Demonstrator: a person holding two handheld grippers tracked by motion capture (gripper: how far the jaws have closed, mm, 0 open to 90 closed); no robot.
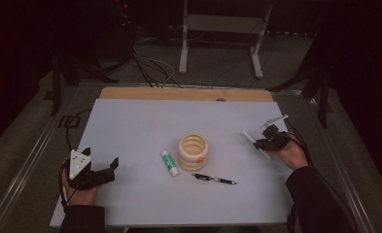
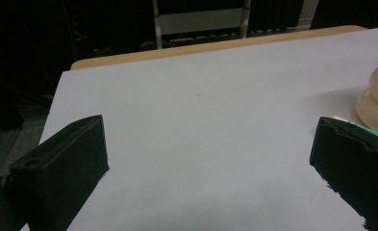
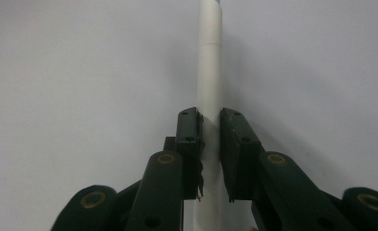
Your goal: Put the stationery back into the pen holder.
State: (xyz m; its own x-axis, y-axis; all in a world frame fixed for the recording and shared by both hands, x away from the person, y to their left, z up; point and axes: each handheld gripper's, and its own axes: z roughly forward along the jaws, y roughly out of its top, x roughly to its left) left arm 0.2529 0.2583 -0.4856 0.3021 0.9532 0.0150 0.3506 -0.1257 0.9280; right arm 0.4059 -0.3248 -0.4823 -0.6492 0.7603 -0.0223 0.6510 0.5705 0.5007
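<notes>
The white pen [image 3: 209, 72] is pinched by the right gripper [image 3: 209, 144] — apparently off-centre, so it may pivot or slip when lifted; the left gripper [image 2: 210, 159] is spread, idle.

White pen [image 3: 209, 62], cream ribbed cup [image 1: 193, 151], green-white glue stick [image 1: 169, 162], black pen [image 1: 214, 179].

Dim room with black surroundings; the pale table [image 1: 145, 121] is evenly lit from above, shadows soft, pictures slightly grainy and soft.
</notes>
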